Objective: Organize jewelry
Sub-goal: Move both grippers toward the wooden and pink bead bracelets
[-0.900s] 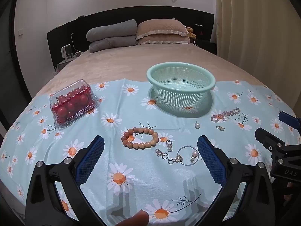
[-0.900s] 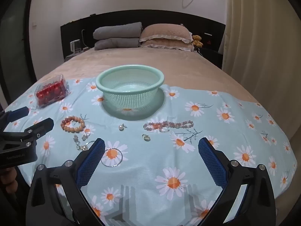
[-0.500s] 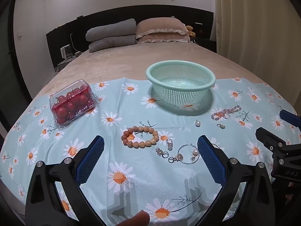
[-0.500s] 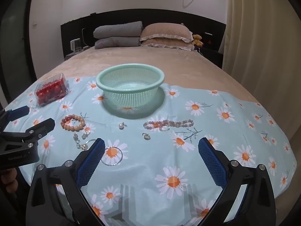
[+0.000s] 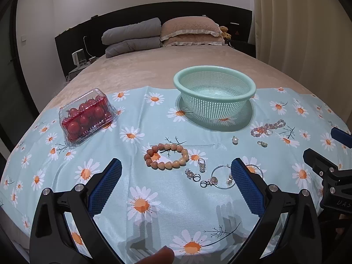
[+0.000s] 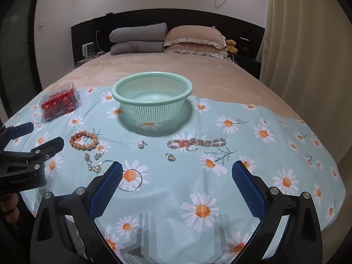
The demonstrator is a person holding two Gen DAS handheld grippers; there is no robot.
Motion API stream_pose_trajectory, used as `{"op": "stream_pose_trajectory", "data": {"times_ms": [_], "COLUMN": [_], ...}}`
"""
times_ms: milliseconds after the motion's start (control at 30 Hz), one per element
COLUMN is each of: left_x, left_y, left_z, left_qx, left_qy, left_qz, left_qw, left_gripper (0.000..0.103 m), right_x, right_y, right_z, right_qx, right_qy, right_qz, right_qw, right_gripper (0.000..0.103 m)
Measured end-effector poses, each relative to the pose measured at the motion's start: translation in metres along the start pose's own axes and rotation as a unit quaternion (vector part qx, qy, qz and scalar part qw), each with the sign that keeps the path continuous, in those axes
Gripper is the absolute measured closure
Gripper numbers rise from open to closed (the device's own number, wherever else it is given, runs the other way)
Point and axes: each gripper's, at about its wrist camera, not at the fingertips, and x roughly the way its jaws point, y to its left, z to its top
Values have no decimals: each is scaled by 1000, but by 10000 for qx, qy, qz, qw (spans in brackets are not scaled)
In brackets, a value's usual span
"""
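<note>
While the jewelry is lying scattered on the daisy-print cloth (image 5: 154, 198) spread over the bed (image 5: 140, 70), nothing of it is sitting in the mint-green basket (image 5: 214, 92) yet. Seen from the left wrist, the brown bead bracelet (image 5: 166, 155) is resting at about 7 o'clock from the basket, and at 4 o'clock from that bracelet small silver earrings (image 5: 195, 171) and a thin hoop with charms (image 5: 216, 179) are lying close together. A single pearl piece (image 5: 235, 140) is sitting near the basket's shadow at 5 o'clock, with a small ring-like piece (image 5: 262, 143) just to its 3 o'clock and the pink bead strand (image 5: 267, 128) stretching at 4 o'clock from the basket. The left gripper (image 5: 176, 184) is hovering above the cloth with its blue pads spread wide and gripping nothing; its right finger is overlapping the hoop in this view, though whether it is touching is unclear. The right gripper (image 6: 177, 186) is likewise standing wide open and holding nothing, hanging over bare cloth at 6 o'clock from the basket. Farther out, a clear box of cherry tomatoes (image 5: 85, 115) is sitting at 9 o'clock from the basket, and pillows (image 5: 189, 30) are leaning by the dark headboard (image 5: 72, 35) at 12 o'clock.
</note>
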Motion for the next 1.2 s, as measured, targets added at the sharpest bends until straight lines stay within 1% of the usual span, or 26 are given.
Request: {"op": "stream_pose_trajectory", "data": {"times_ms": [400,600,933,1200], "left_x": [4,8,24,44], "left_y": [-1,1,3,4], "left_z": [-1,-2,0,4], "left_qx": [28,44,74,117], "left_qy": [55,81,249,415], "left_qz": [24,91,129,152], "left_qw": [10000,9999,9996,9990], "left_gripper": [6,6,6,6], "right_x": [4,11,27,48], "right_y": [0,-1,-2,-7], "right_z": [-1,0,2,7], "right_qx": [-45,-43,-35,-12], "right_qy": [39,138,264,469], "right_qz": [-63,-74,-79,-93], "right_qw": [10000,9999,9996,9989], "right_gripper": [8,8,8,8]}}
